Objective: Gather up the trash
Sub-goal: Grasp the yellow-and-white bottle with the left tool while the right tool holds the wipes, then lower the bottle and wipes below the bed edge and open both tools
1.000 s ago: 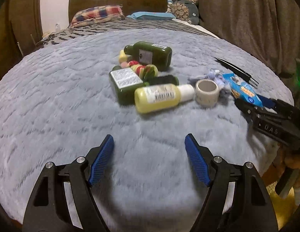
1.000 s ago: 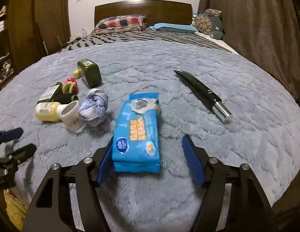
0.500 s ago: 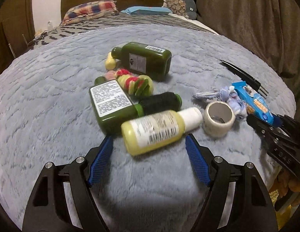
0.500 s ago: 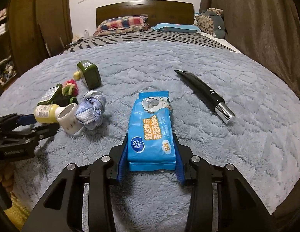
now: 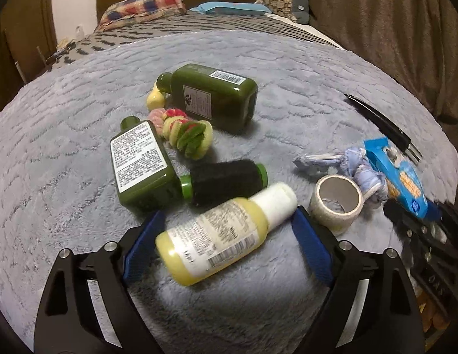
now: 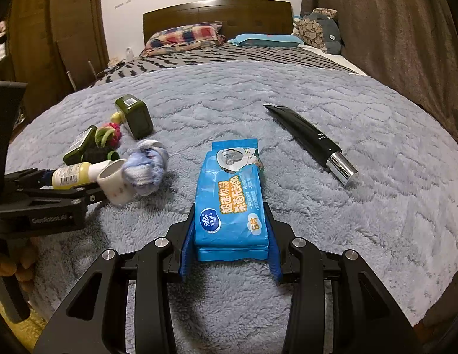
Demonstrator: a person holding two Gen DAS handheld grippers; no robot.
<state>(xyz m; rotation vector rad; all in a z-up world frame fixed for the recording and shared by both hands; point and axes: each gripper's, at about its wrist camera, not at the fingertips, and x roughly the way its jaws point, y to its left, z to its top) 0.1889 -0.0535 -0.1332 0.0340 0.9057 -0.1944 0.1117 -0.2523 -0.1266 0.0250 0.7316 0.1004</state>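
1. Yellow lotion bottle (image 5: 220,233): white cap, printed label with barcode, lying on its side on the grey fleece blanket (image 5: 81,118), cap end just beside the tape roll (image 5: 336,203).
2. Blue wet-wipe pack (image 6: 231,203): flat, label up, lengthwise, resealable flap at far end.
3. Tape roll: nearly spent, on its side, touching a crumpled blue-white cloth wad (image 6: 146,166).
4. Black tube (image 6: 311,141): silver cap, lying apart at right.
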